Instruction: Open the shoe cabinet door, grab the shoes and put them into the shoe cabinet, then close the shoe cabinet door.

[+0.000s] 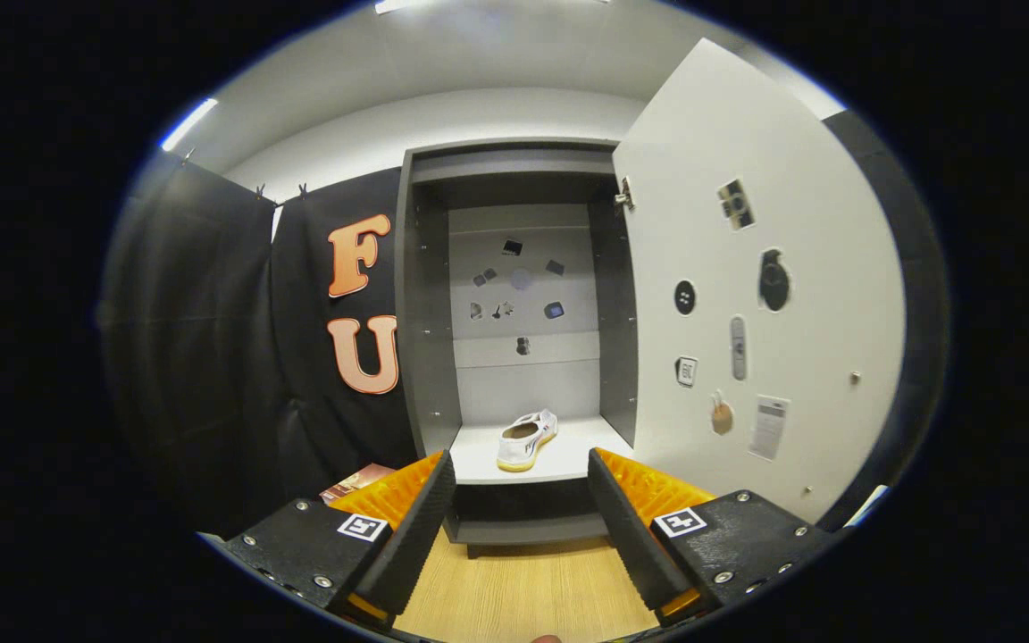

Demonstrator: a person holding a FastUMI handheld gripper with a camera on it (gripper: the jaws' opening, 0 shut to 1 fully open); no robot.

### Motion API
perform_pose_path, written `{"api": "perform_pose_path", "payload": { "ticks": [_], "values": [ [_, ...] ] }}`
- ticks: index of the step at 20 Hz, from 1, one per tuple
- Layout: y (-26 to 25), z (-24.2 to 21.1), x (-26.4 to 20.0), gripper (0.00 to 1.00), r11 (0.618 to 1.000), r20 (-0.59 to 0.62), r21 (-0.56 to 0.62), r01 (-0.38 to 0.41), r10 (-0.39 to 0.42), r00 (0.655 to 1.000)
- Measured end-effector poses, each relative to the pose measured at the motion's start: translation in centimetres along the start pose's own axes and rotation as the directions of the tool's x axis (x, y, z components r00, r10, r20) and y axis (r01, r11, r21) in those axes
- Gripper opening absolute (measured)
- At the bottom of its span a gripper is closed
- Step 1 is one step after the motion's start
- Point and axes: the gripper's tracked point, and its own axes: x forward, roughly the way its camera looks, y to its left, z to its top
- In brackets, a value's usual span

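Gripper view: tongs (522, 500) spread, shoe (526, 440) beyond, door (747, 295) swung aside.

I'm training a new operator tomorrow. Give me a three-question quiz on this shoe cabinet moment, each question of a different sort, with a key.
1. True or false: the cabinet door stands open.
2. Multiple choice: where is the white shoe? A) between the fingers of the tongs; B) on the cabinet shelf, beyond the fingers; C) on the wooden floor.
3. Fill in: the tongs are ____ and hold nothing.

Key: 1 true; 2 B; 3 open.
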Motion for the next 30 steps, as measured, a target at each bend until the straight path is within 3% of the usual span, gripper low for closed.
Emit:
{"api": "perform_pose_path", "payload": {
  "ticks": [7,14,18,22,30],
  "values": [
    [-7.2,0.3,-8.7,0.93,0.99,0.027,0.017,0.138,-0.139,0.99],
    [-18.4,-0.8,-11.3,0.93,0.957,0.006,0.047,0.288,-0.288,0.958],
    [-22.8,-0.3,-9.9,0.93,0.954,0.011,0.038,0.296,-0.297,0.955],
    [-25.2,0.1,-7.2,0.94,0.966,0.019,0.064,0.252,-0.253,0.967],
    [-25.1,0.7,-4.4,0.93,0.981,0.036,0.023,0.19,-0.191,0.981]
  ]
}}
